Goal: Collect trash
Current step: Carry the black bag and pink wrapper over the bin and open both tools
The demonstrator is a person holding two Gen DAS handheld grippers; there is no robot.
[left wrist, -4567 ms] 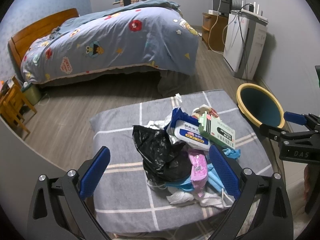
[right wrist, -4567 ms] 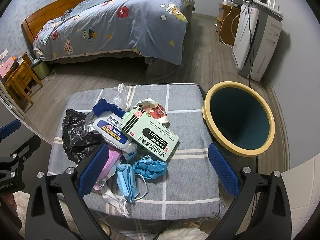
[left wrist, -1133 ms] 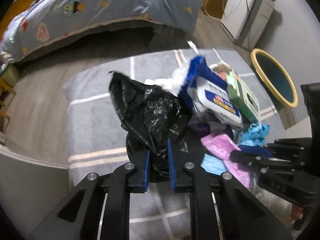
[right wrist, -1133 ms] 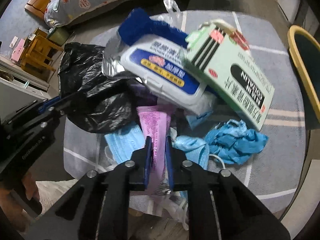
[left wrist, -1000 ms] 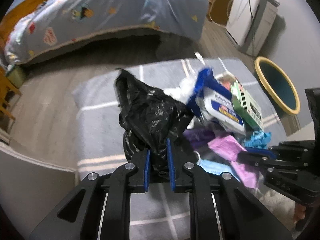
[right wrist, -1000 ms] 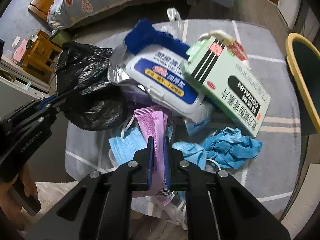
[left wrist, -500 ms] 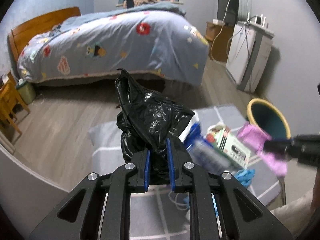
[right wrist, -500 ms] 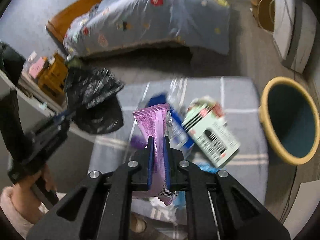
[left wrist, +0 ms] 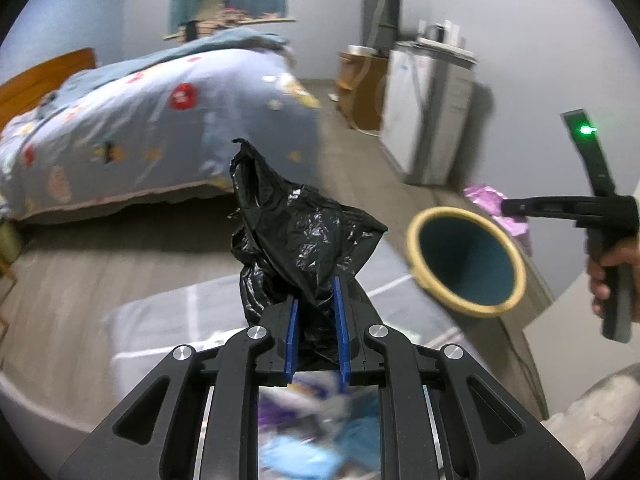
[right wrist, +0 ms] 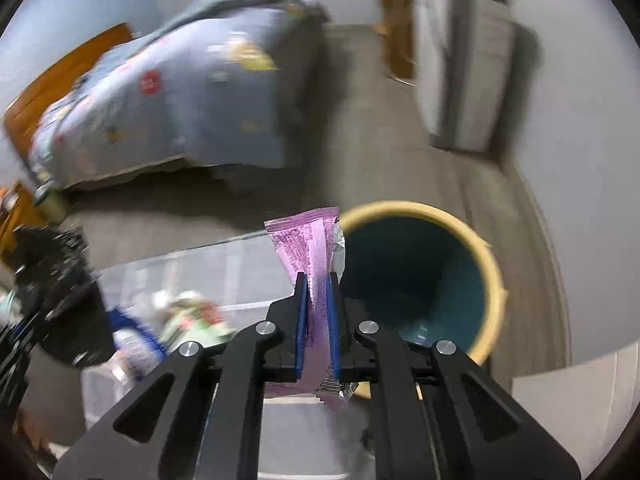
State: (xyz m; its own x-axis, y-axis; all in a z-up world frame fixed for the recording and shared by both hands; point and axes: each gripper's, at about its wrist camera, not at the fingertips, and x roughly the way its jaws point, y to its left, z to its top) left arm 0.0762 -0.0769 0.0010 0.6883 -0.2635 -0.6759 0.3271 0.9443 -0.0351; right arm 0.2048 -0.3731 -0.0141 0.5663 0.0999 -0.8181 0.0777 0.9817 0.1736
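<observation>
Above the checked cushion (left wrist: 160,320), your left gripper (left wrist: 316,332) pinches the black bag (left wrist: 296,240); your right gripper (right wrist: 317,320) clamps the pink wrapper (right wrist: 312,248) beside the bin (right wrist: 492,280). Nothing is binned yet; other litter (right wrist: 188,316) remains.

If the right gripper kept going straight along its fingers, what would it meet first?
Probably the yellow-rimmed teal trash bin: the right gripper, shut on the pink plastic wrapper, points about at its near rim, though depth is unclear.

The left gripper (left wrist: 316,312) has its blue pads pressed close together with black plastic pinched between them. The right gripper (right wrist: 318,308) is likewise clamped, pink film caught between its pads; a bare hand (left wrist: 610,264) grips its handle, fingers wrapped around it.
</observation>
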